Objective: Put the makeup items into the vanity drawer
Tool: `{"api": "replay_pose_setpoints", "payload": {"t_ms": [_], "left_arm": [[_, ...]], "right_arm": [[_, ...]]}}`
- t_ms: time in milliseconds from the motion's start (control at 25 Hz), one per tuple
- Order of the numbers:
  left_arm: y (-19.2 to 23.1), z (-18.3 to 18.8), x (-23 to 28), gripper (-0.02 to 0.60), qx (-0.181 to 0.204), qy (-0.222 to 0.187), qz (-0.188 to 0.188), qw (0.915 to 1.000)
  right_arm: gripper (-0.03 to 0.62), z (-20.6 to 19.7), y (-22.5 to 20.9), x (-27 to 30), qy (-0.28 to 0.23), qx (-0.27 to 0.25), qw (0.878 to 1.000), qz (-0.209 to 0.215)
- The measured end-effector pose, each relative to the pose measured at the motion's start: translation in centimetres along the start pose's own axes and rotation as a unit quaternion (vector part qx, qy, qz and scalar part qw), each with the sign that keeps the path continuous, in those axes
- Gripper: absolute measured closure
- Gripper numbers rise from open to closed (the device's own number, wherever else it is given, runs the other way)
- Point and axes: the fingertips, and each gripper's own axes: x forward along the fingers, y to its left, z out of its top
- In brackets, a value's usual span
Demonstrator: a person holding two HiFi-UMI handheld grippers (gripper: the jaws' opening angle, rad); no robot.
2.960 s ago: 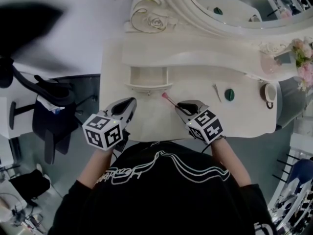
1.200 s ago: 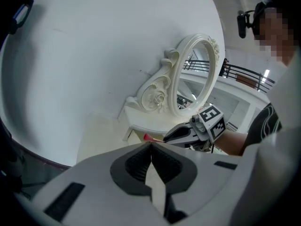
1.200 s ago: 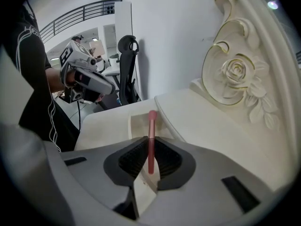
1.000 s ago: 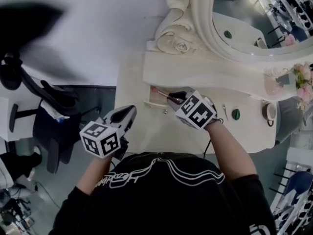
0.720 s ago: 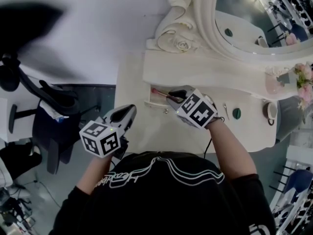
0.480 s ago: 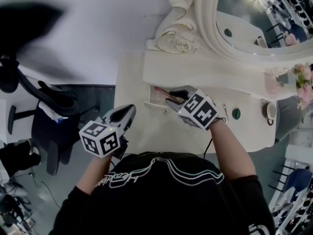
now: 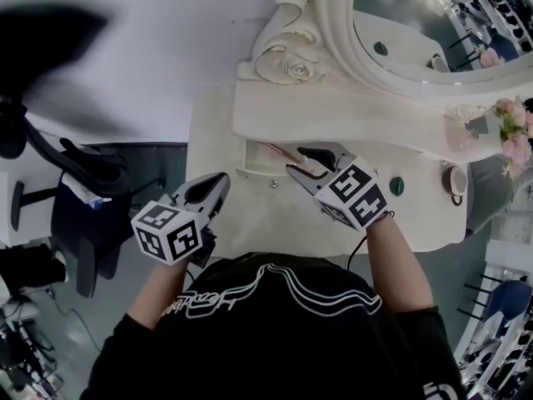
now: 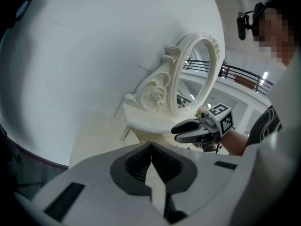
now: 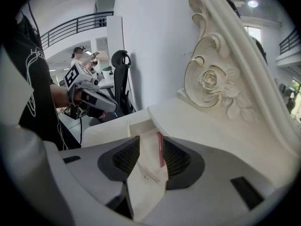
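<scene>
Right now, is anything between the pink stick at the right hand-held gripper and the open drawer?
Nothing visible. The pink stick lies inside the drawer, between the opening jaws of the right hand-held gripper.

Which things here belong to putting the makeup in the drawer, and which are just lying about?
Job: open drawer; pink makeup stick lying in it; right gripper, jaws opening, stick between them; green round item, not yet stowed.
Lying about: cup; flowers; mirror; office chair.
</scene>
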Motion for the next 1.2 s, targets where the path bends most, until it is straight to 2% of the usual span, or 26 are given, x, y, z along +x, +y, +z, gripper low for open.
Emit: {"api": "replay_pose_setpoints", "payload": {"t_ms": [200, 560, 840, 1200], "left_arm": [[-2.4, -0.3, 1.2, 0.558, 0.01, 0.003, -0.005, 0.9999], [-7.0, -1.5, 3.9, 0.558, 0.008, 0.007, 0.004, 0.9999], [-10.0, -3.2, 5.9, 0.558, 0.009, 0.023, 0.004, 0.9997], [-11.3, -4.2, 5.6, 0.558, 0.014, 0.026, 0.026, 0.9992]], "right_arm": [[0.422, -2.2, -1.8, -4.3, -0.015, 0.015, 0.999, -0.039], [0.424, -10.0, -7.0, -10.9, 0.006, 0.064, 0.994, -0.092], [0.424, -16.4, -9.2, -12.1, 0.036, 0.102, 0.988, -0.109], [0.425, -22.8, -10.1, -11.8, 0.07, 0.142, 0.979, -0.126]]}}
